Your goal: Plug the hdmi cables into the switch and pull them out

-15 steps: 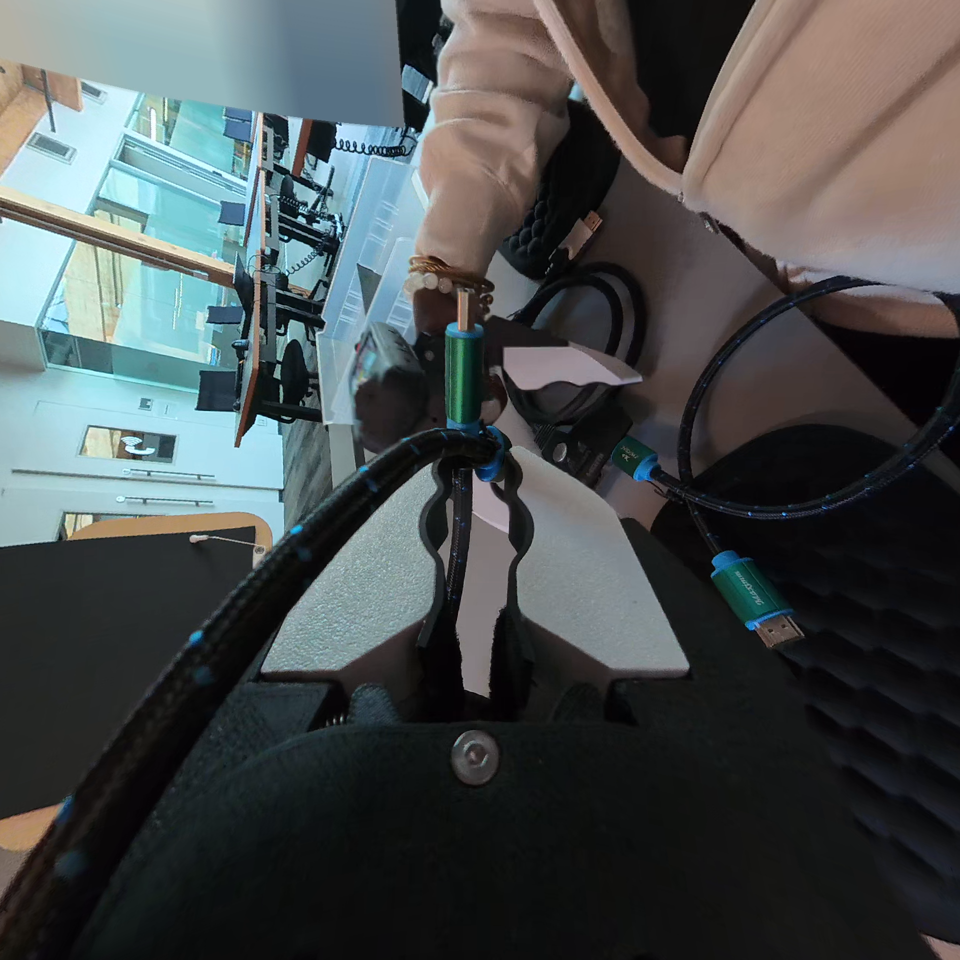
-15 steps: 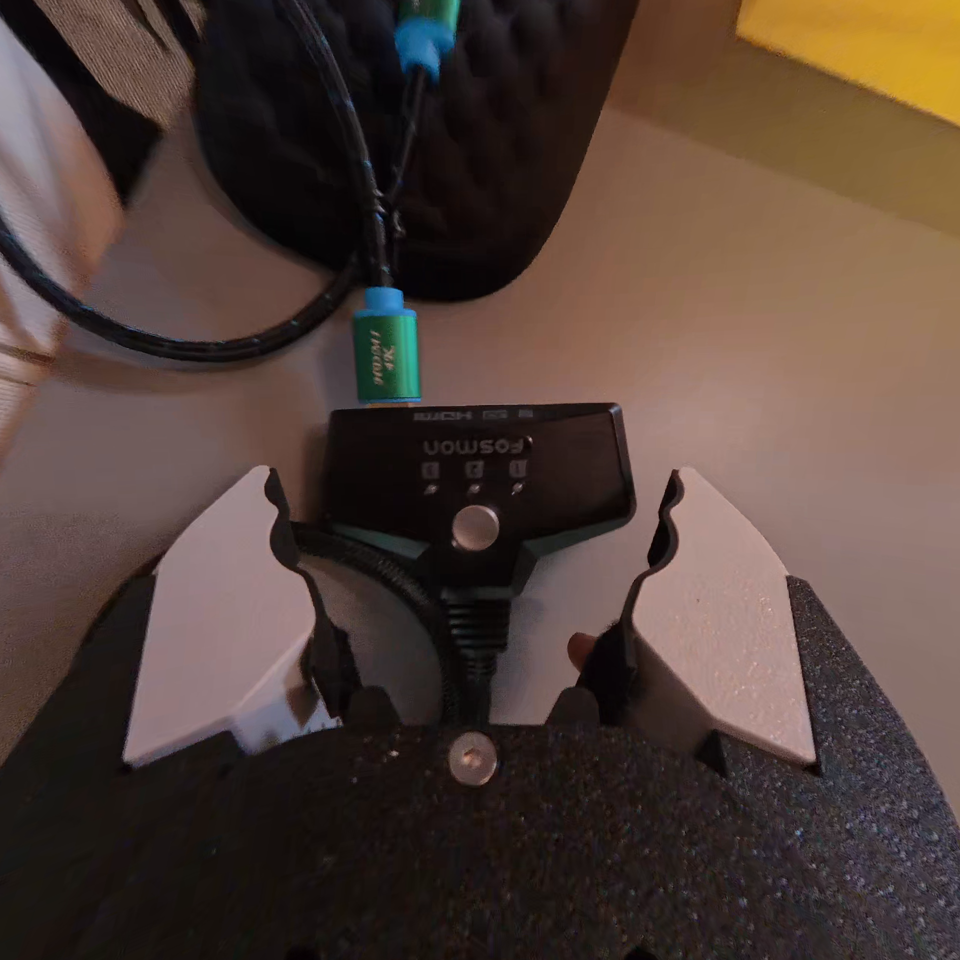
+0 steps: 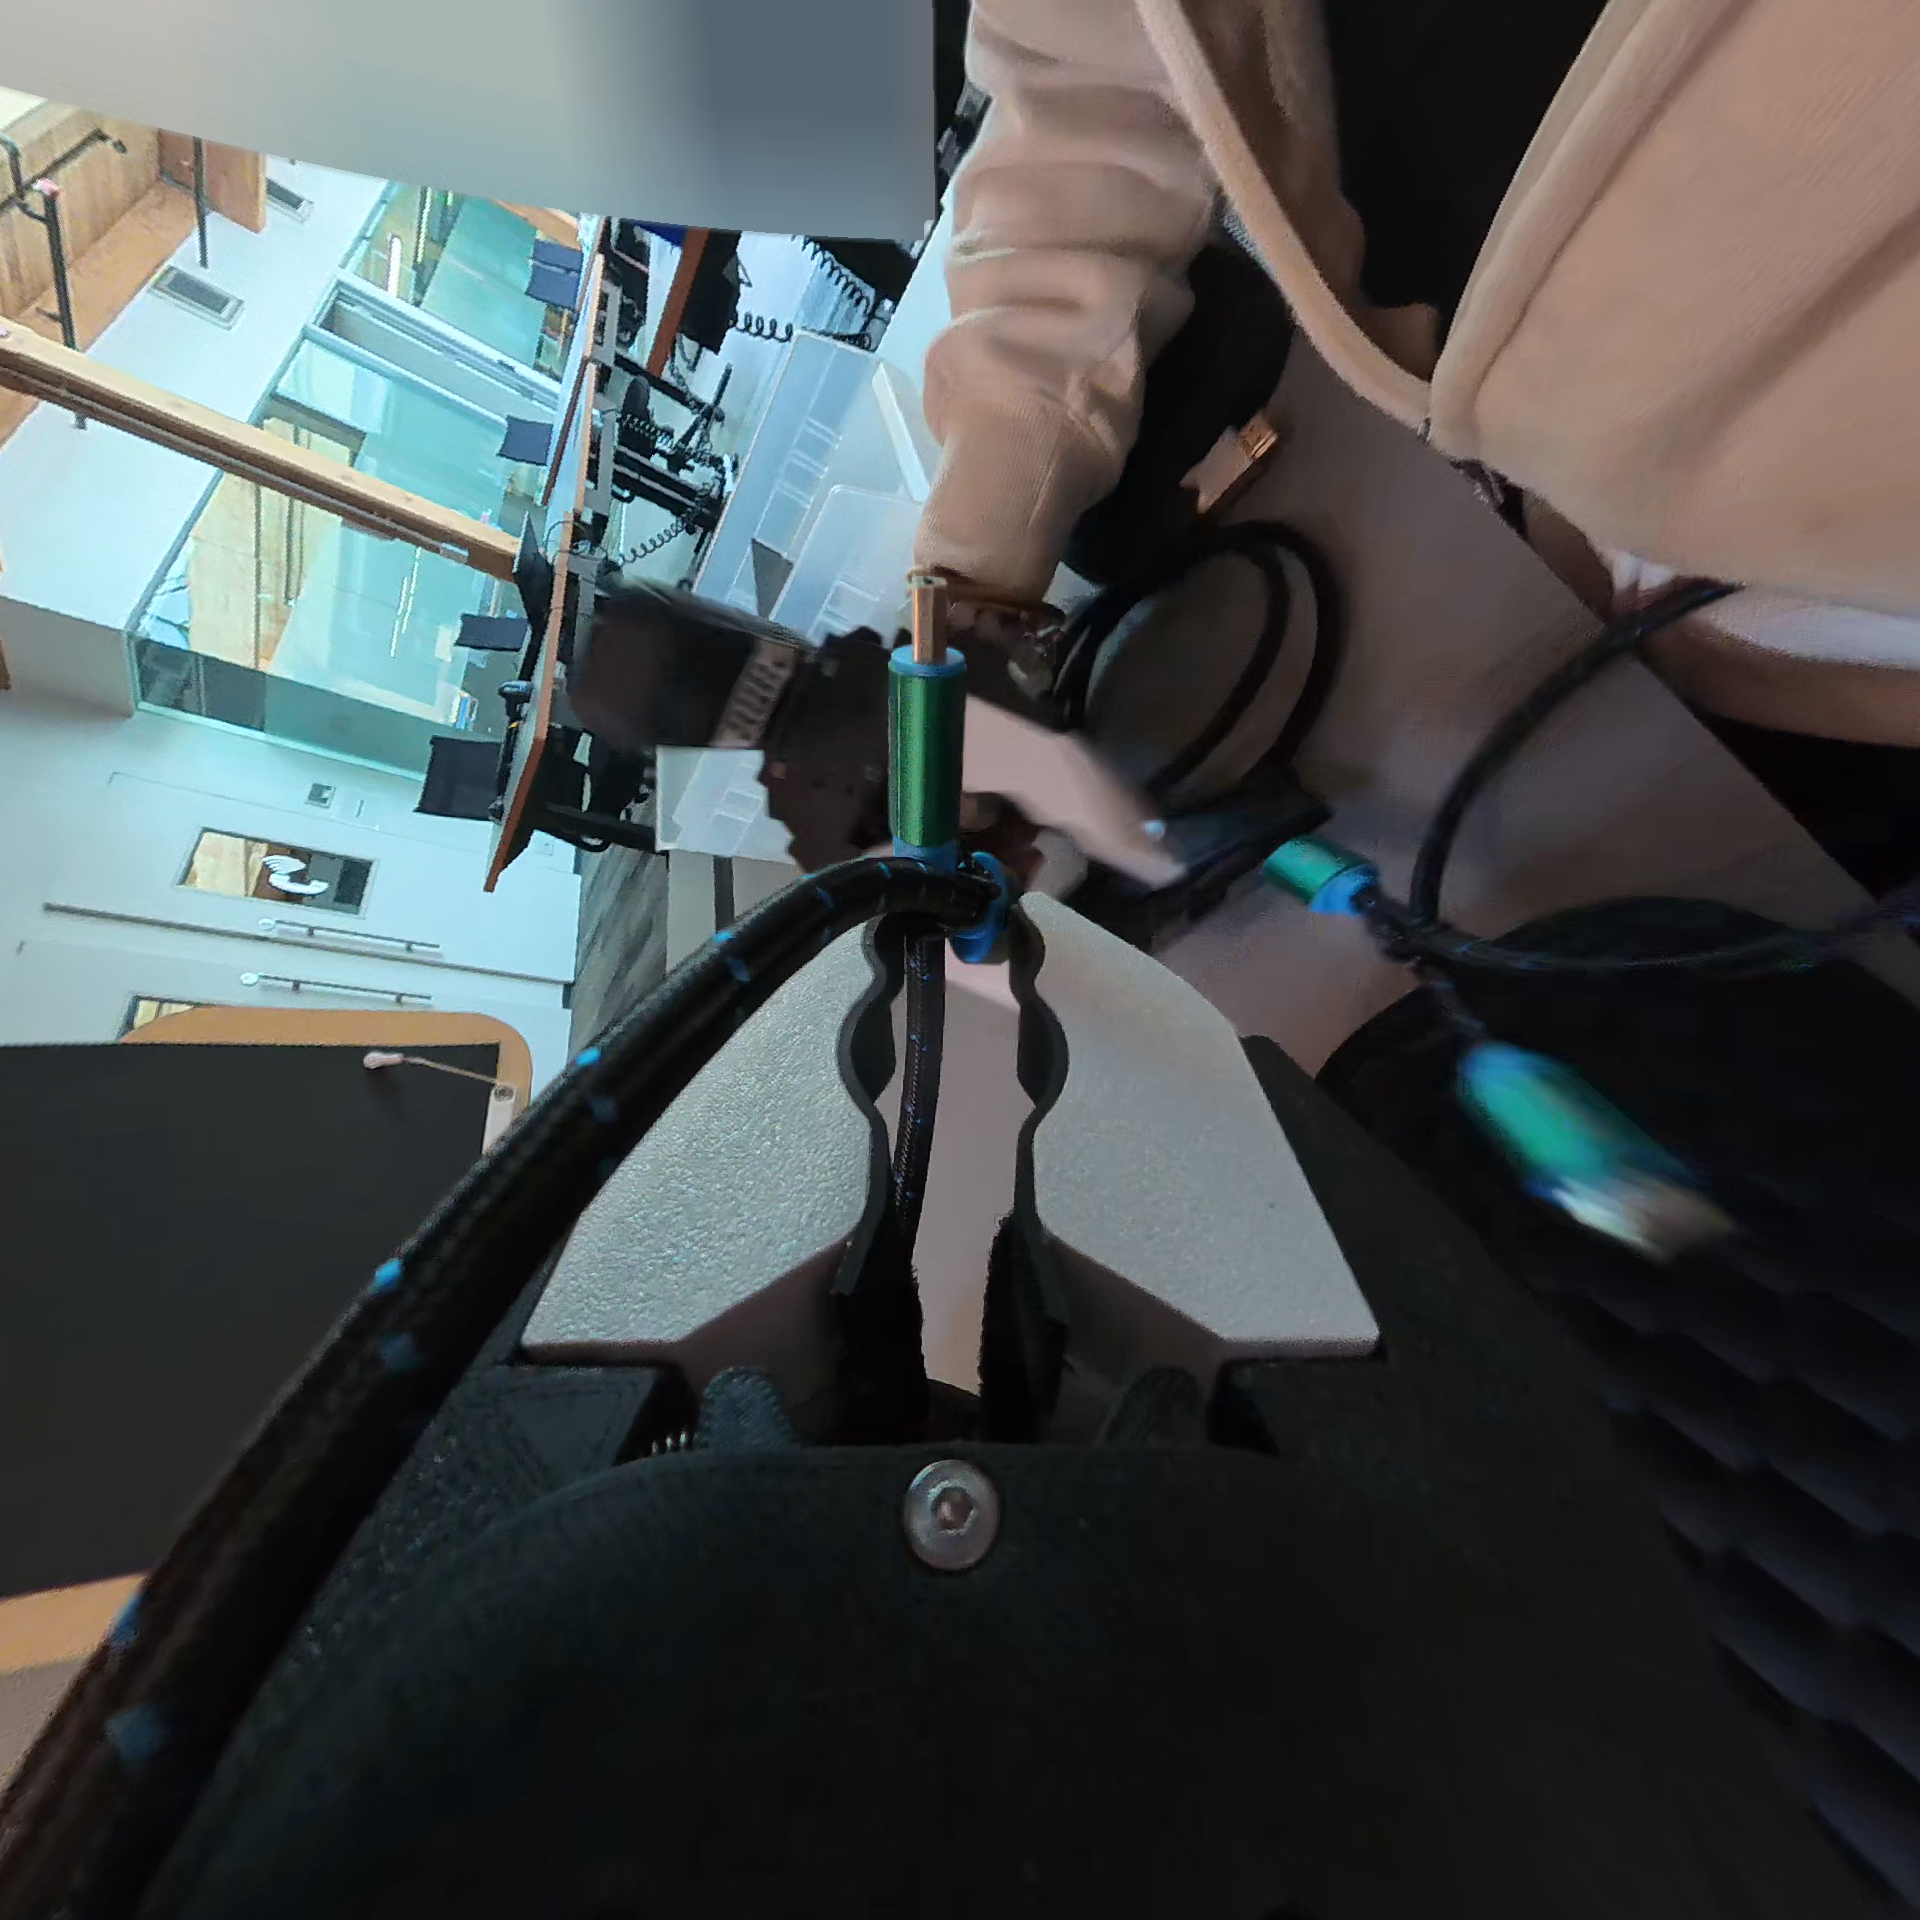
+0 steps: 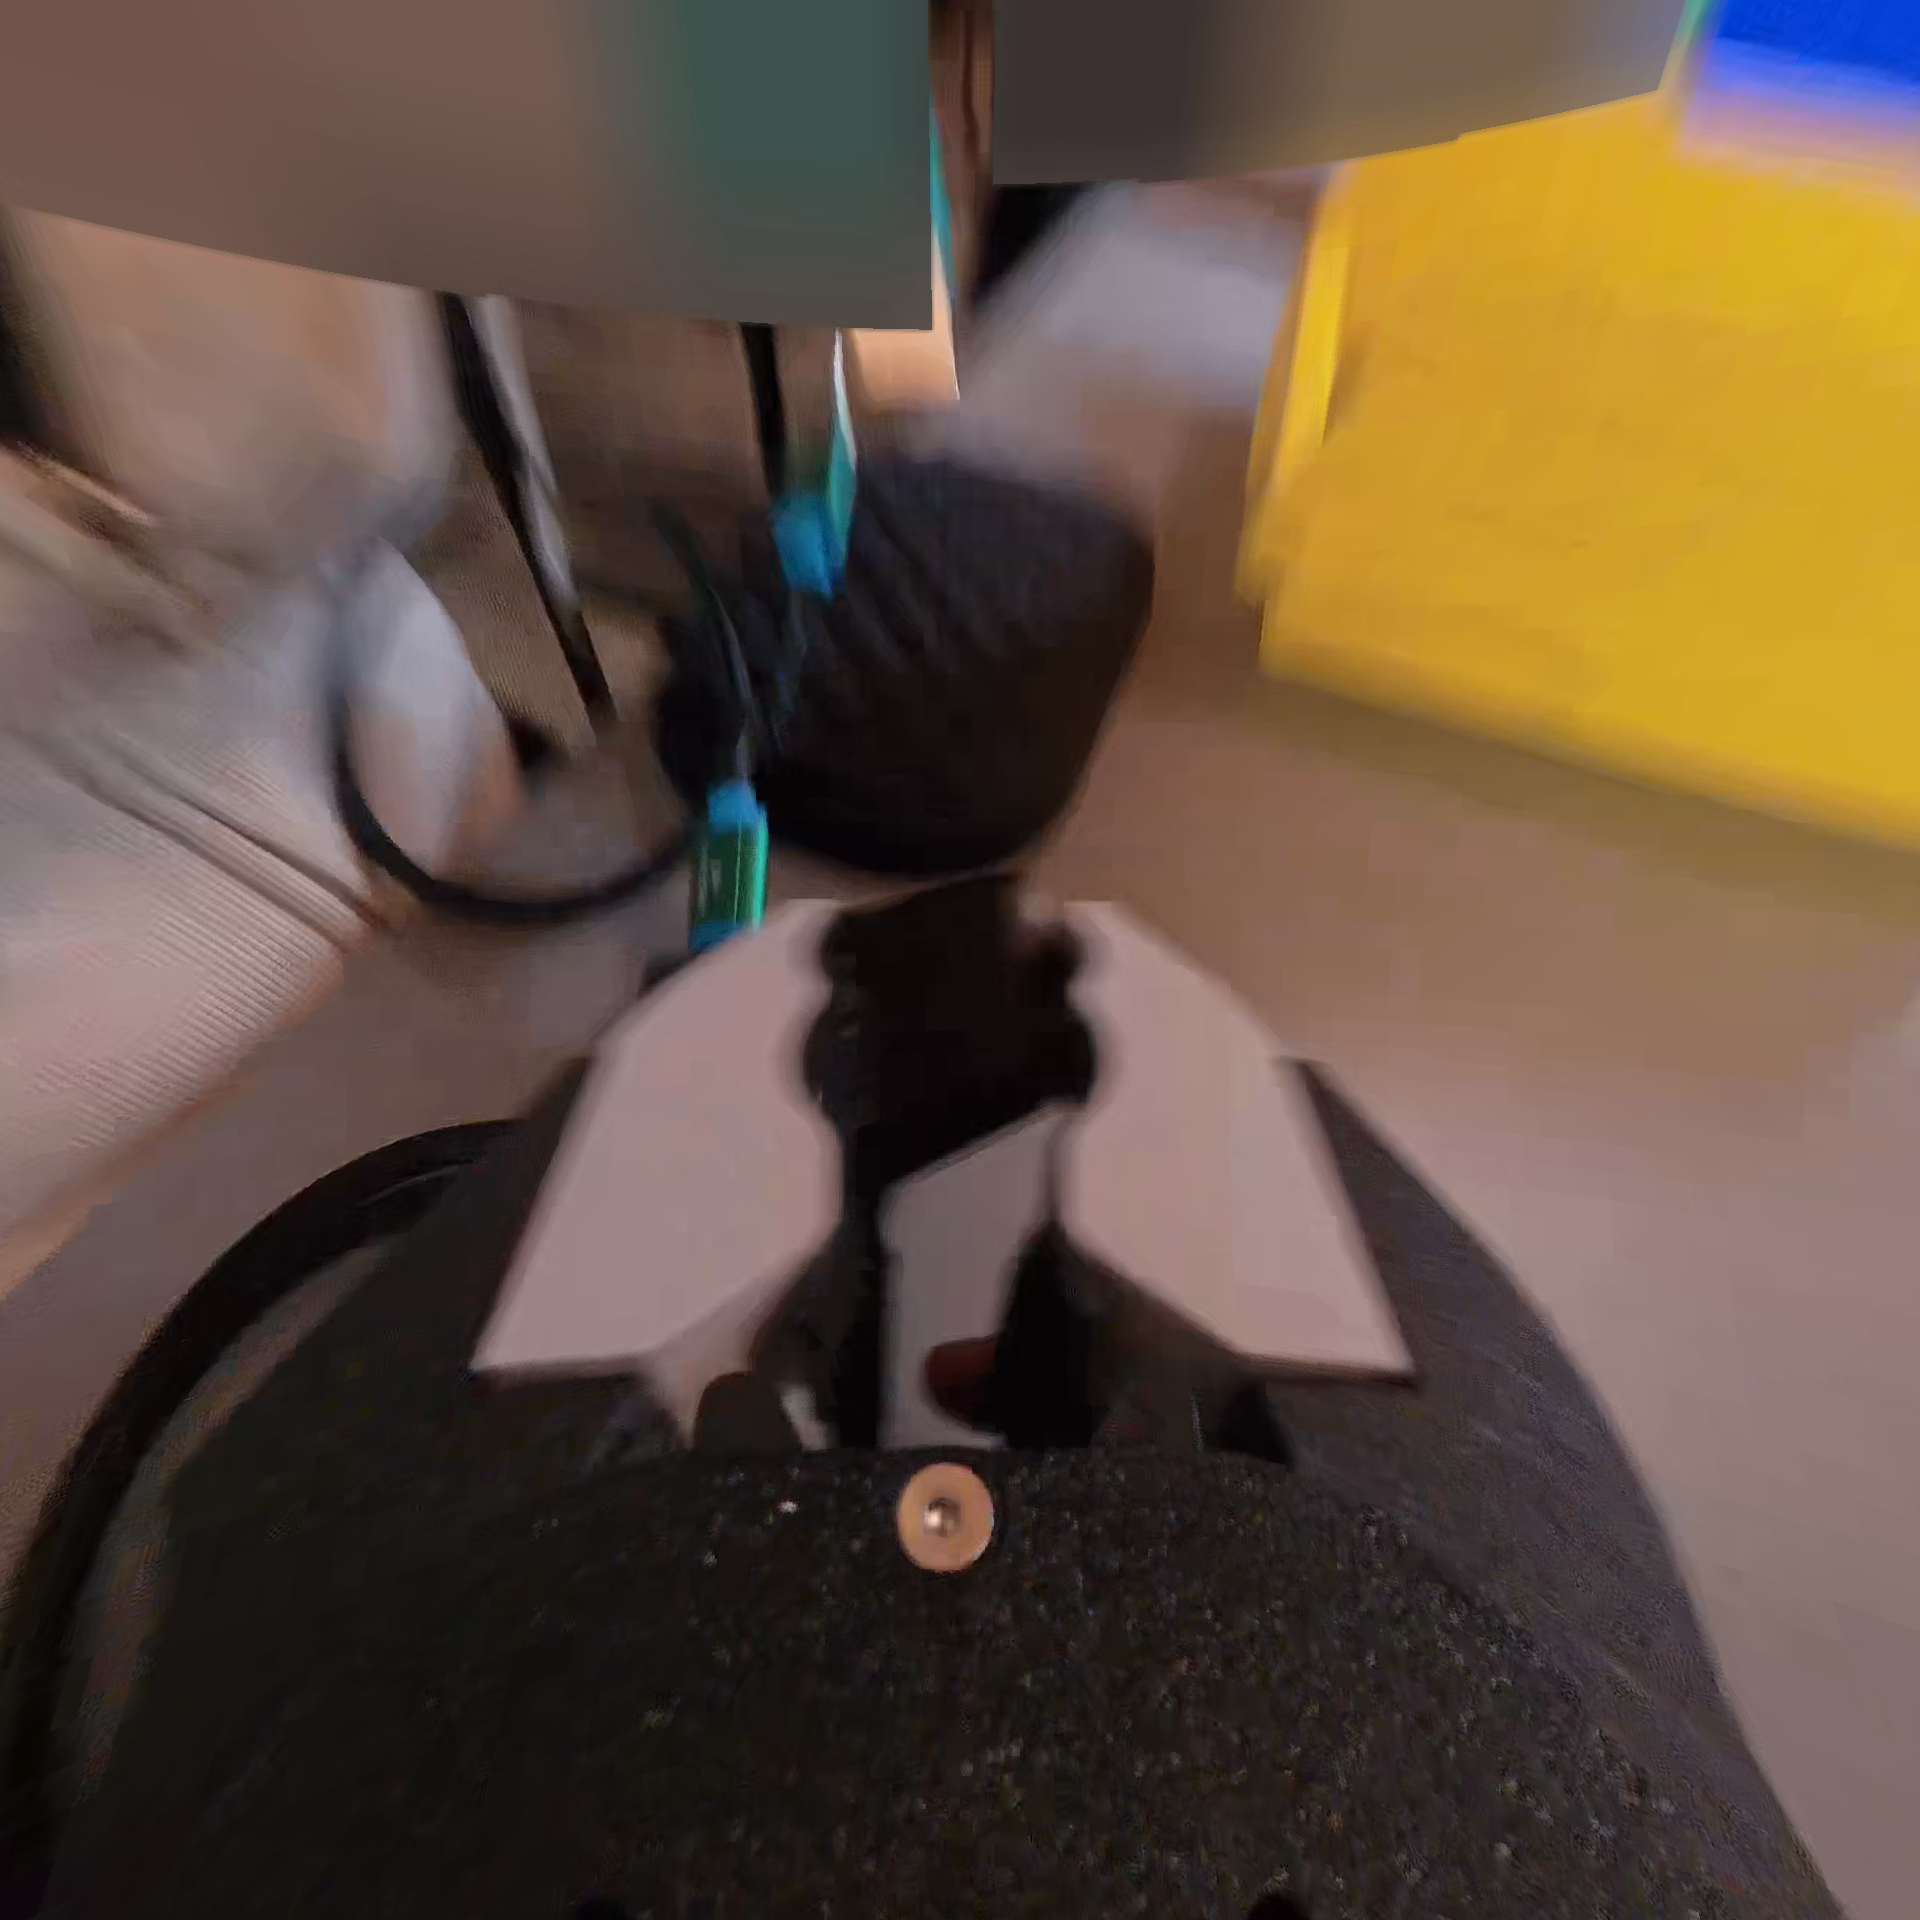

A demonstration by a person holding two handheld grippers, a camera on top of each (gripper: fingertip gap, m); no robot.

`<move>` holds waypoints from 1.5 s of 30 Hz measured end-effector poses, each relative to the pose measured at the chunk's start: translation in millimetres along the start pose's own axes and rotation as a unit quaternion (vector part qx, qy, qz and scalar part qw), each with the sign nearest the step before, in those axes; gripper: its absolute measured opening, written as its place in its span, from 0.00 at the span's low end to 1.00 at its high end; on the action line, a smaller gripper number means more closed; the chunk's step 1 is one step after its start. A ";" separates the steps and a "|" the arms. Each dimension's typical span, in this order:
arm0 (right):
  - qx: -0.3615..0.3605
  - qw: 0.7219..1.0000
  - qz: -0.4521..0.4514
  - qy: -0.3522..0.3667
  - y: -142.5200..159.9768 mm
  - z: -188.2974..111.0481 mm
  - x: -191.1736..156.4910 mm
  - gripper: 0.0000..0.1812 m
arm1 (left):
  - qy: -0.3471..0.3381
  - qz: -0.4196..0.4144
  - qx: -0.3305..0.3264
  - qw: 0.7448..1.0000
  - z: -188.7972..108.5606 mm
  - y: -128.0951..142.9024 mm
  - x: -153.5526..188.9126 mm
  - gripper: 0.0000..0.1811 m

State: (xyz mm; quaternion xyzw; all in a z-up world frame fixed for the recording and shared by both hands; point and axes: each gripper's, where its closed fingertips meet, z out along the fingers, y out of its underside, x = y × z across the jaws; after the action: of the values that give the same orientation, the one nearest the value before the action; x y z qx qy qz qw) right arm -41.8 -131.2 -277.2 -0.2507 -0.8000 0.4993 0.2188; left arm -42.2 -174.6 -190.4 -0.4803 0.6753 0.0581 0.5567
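My left gripper (image 3: 951,935) is shut on a black braided HDMI cable (image 3: 665,1049) just behind its green plug (image 3: 923,748), which sticks out past the fingertips with its gold end up. My right gripper (image 4: 951,935) is shut on the black switch (image 4: 945,1023); this view is heavily blurred. A second green plug (image 4: 732,868) sits at the switch's far left corner; I cannot tell whether it is seated. In the left wrist view the right gripper's white finger (image 3: 1060,779) shows beyond my plug, with the switch (image 3: 1236,831) and that second plug (image 3: 1314,868) beside it.
A third green plug (image 3: 1569,1153) lies loose and blurred on a black padded case (image 3: 1714,1351), which also shows in the right wrist view (image 4: 966,665). A yellow box (image 4: 1579,447) stands at the far right. A person's beige sleeve (image 3: 1060,343) is close. Cable loops lie on the table.
My right gripper has shut on the switch and is moving fast, so its view has blurred and tilted. My left gripper still holds the same cable; the scene behind it has shifted.
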 end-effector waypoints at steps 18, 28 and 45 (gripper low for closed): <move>-0.289 0.933 0.190 0.102 51.1 -47.5 -67.0 0.43 | 0.011 0.025 -0.024 0.999 18.9 2.2 21.8 0.11; -0.221 0.964 0.075 0.127 58.9 -2.4 -50.8 0.21 | -0.020 0.005 -0.020 1.000 7.4 2.3 20.8 0.12; 0.010 1.000 0.027 0.010 23.7 -62.1 -31.5 0.19 | -0.133 0.150 0.007 0.980 -5.0 -14.5 -38.1 0.09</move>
State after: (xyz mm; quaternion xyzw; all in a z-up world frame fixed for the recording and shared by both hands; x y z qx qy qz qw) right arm 24.4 -99.0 -276.7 -0.2750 -0.7856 0.5104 0.2161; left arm -38.4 -163.1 -151.1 -0.3578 0.6599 0.1998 0.6297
